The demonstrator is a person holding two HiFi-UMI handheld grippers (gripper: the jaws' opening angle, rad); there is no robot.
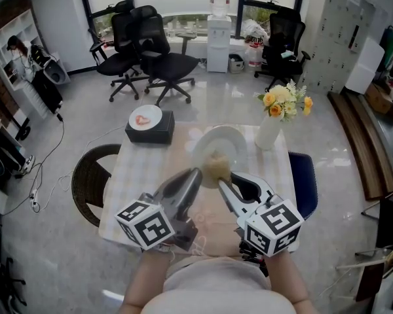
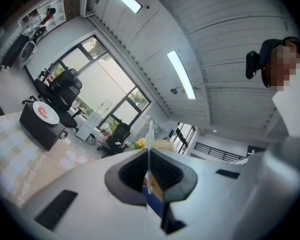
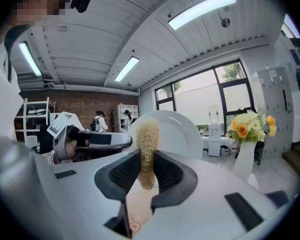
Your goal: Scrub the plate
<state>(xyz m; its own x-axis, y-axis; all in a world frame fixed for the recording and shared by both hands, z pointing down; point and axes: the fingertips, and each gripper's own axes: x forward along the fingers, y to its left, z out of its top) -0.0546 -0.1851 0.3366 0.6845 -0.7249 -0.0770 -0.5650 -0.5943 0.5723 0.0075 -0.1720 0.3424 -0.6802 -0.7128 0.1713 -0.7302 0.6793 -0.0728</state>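
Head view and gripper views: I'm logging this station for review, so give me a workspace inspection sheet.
Surface: table under a pale checked cloth.
Job's things: white plate held up on edge; tan scrubber in front of it.
Clutter: black box bearing a small plate; vase of yellow flowers.
Grippers: left gripper shut on the plate's rim; right gripper shut on the scrubber.
Cables: floor cables left of the table.
Surroundings: office chairs, water dispenser.

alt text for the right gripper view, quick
The right gripper clamps a tan fibrous scrubber in front of a white plate that the left gripper holds up. A vase of yellow flowers stands at right.
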